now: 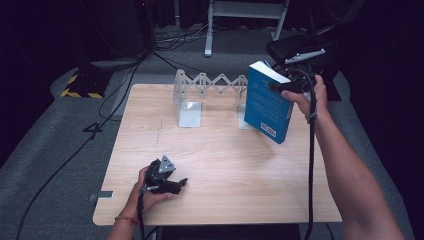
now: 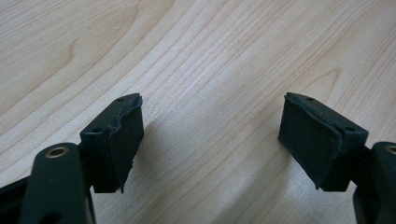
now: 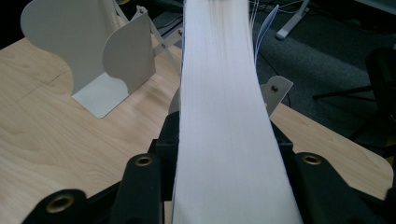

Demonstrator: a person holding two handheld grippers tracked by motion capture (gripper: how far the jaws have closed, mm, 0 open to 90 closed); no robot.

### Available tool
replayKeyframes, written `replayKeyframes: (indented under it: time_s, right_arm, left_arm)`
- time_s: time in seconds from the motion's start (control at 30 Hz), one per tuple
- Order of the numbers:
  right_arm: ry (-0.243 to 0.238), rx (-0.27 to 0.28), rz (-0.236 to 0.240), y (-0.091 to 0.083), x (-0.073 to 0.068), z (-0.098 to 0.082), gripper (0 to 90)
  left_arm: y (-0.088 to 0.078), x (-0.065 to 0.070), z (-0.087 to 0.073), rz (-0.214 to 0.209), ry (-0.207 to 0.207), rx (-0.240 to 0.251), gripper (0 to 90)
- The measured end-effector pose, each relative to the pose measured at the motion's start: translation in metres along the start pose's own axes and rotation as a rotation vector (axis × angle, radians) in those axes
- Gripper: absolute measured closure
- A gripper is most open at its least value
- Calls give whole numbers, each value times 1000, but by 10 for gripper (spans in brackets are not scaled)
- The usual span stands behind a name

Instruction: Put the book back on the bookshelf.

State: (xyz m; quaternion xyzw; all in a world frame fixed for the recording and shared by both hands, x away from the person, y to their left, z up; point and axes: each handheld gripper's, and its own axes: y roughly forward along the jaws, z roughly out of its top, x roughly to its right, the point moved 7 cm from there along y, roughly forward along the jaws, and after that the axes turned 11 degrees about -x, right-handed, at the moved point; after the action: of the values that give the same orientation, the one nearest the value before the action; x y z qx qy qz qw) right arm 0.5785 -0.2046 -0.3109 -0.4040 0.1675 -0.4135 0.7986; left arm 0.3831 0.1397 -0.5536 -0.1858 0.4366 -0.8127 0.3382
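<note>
A blue paperback book hangs tilted in the air over the table's far right part, barcode at its lower corner. My right gripper is shut on its upper edge. In the right gripper view the book's white page edge runs up between the two jaws. A white expanding bookend rack stands at the table's far middle, just left of the book; its plates are at upper left. My left gripper rests low near the front left of the table. Its pads stand wide apart over bare wood.
The light wooden table has open surface between the two grippers. Cables trail over the grey floor at the left. A black chair or stand is beyond the far right corner, and a white metal frame stands farther back.
</note>
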Motion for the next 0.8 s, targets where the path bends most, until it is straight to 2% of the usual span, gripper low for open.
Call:
replayKeyframes:
  time_s: [0.17, 0.53, 0.63, 0.8]
  right_arm:
    - [39, 21, 11, 15, 6, 12, 609]
    - [134, 63, -15, 44, 17, 28, 607]
    - [145, 82, -23, 52, 18, 28, 607]
    - [126, 116, -36, 57, 14, 29, 605]
  left_arm:
    - [0, 0, 0, -5, -5, 1, 226]
    - [-1, 1, -1, -4, 5, 0, 227]
    - [-1, 2, -1, -10, 6, -1, 227]
    - [-1, 2, -2, -13, 6, -1, 227]
